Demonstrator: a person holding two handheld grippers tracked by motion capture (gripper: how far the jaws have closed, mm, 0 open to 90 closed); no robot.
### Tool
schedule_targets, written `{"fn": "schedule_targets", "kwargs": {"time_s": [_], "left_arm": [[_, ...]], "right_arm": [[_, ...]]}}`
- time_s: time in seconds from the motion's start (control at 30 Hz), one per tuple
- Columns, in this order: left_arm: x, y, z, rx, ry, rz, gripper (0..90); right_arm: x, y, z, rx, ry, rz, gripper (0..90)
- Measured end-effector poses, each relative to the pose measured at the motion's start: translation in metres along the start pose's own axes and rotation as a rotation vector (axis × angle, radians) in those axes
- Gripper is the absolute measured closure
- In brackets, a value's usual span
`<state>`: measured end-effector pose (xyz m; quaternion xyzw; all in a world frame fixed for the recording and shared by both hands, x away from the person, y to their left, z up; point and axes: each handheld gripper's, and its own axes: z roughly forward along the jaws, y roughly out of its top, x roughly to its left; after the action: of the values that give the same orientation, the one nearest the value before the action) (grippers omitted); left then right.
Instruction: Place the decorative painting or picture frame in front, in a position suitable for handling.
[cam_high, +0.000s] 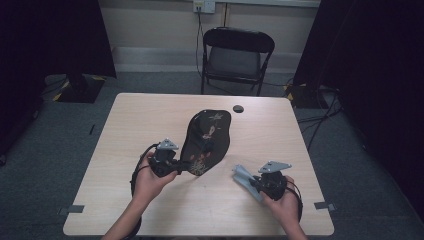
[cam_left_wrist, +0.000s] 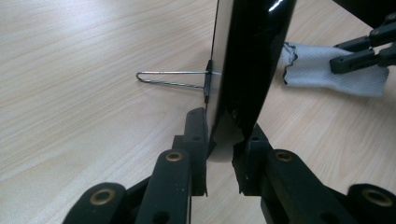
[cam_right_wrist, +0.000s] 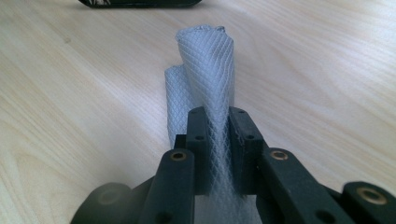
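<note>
Black plaque (cam_high: 207, 142), glossy, painted with reddish and pale marks, stands tilted near the middle of the pale wood table (cam_high: 150, 115) in the high view. Left gripper (cam_high: 181, 167) grips its lower near edge; left hand (cam_high: 150, 181) wraps the gripper body. Right gripper (cam_high: 247, 182) sits well apart to the right, holding a grey-white cloth (cam_high: 243, 176) just above the tabletop, right hand (cam_high: 285, 200) behind it. Small dark disc (cam_high: 238, 108) lies near the far table edge; folding chair (cam_high: 236, 56) stands beyond.

Left gripper view: jaws narrow, pads pressing either side of the plaque's (cam_left_wrist: 247, 65) thin edge, which rises upright between them. Wire stand (cam_left_wrist: 173, 79) juts from its back, resting on the wood. Cloth (cam_left_wrist: 327, 70) shows farther off, pinched by the other gripper (cam_left_wrist: 334, 56).

Right gripper view: jaws nearly together, clamped on the mesh-patterned cloth (cam_right_wrist: 208, 79), which stands up in a loose roll ahead of them. Plaque's bottom edge (cam_right_wrist: 140, 3) lies at the top.
</note>
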<state>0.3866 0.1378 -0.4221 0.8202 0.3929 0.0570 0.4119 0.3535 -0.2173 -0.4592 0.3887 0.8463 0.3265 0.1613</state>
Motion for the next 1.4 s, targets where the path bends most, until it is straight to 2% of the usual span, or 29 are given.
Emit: {"fn": "schedule_targets", "kwargs": {"time_s": [0.23,0.37,0.5,0.57,0.73,1.0,1.13,1.27,1.4], "left_arm": [[0.001,0.001,0.0,0.003,-0.001,0.007,77.8],[0.0,0.001,0.001,-0.005,0.004,0.017,78.0],[0.0,0.002,0.0,0.008,0.006,0.027,78.2],[0.0,0.002,0.001,0.002,0.002,0.016,78.2],[0.0,0.002,0.001,0.007,0.004,0.023,78.2],[0.0,0.003,0.001,0.016,0.006,0.024,78.2],[0.0,0.003,0.001,0.014,0.006,0.022,78.2],[0.0,0.003,0.001,0.015,0.007,0.025,78.2],[0.0,0.002,0.0,0.015,0.005,0.02,78.1]], "right_arm": [[-0.002,0.013,-0.009,-0.023,-0.007,-0.004,80.3],[-0.005,0.025,-0.013,-0.032,-0.015,-0.013,80.3],[-0.006,0.037,-0.018,-0.044,-0.023,-0.027,80.3],[-0.006,0.042,-0.02,-0.046,-0.03,-0.031,80.3],[-0.011,0.055,-0.026,-0.061,-0.036,-0.041,80.3],[-0.019,0.069,-0.025,-0.067,-0.029,-0.036,80.4],[-0.017,0.067,-0.018,-0.055,-0.022,-0.039,80.3],[-0.015,0.05,-0.001,-0.018,-0.004,-0.02,80.3],[-0.013,0.043,0.004,-0.014,0.013,-0.004,80.2]]}}
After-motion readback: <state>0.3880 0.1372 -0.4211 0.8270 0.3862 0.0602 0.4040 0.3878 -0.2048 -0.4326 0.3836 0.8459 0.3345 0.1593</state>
